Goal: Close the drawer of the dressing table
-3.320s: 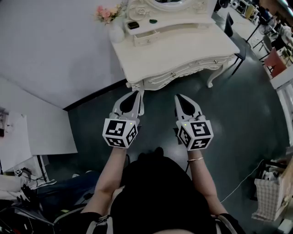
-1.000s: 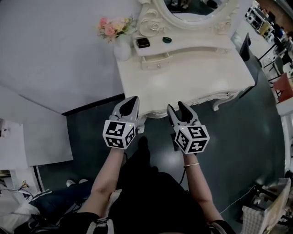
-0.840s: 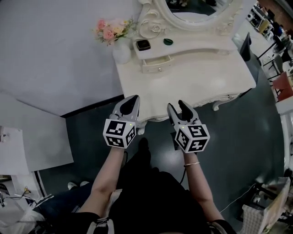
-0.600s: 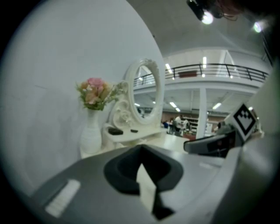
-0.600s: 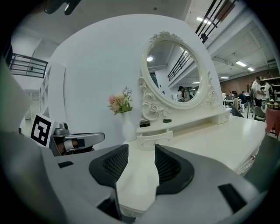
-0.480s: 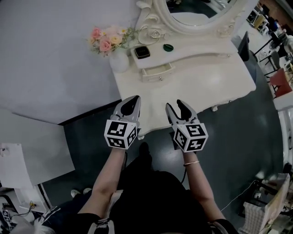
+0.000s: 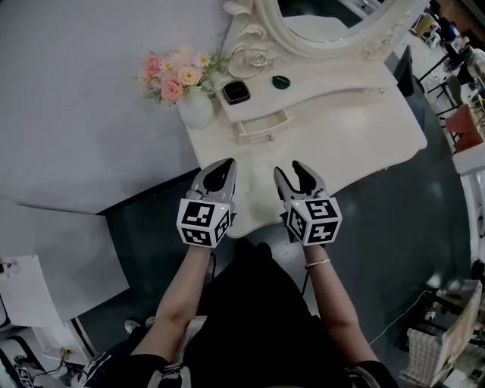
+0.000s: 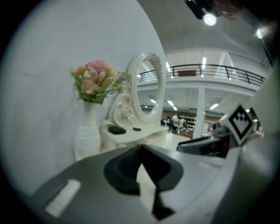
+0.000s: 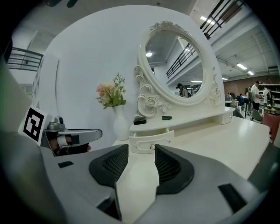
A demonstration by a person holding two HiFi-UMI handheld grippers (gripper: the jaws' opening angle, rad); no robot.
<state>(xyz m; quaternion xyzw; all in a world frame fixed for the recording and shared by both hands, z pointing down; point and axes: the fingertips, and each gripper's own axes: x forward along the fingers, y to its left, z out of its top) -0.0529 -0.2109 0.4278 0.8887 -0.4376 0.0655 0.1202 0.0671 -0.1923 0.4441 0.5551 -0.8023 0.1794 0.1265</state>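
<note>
The cream dressing table (image 7: 356, 129) stands against a grey wall, its oval mirror (image 7: 326, 23) at the back. Under the raised shelf a small drawer (image 7: 263, 126) is pulled out a little; in the right gripper view the drawer (image 9: 151, 141) shows straight ahead between the jaws, well short of them. My right gripper (image 7: 292, 173) is open and empty over the table's front edge. My left gripper (image 7: 225, 165) hangs beside it at the front left corner, its tips together with nothing in them. In the left gripper view the left gripper (image 8: 141, 151) points at the table's left end.
A white vase (image 7: 195, 110) of pink flowers stands at the table's back left corner. A black box (image 7: 236, 92) and a green dish (image 7: 281, 81) lie on the shelf above the drawer. A black chair (image 7: 402, 68) is at the table's right end. White boards (image 7: 45, 280) lean at the left.
Both grippers have moved forward, from over the dark floor to over the table's front edge. The drawer stays pulled out as before.
</note>
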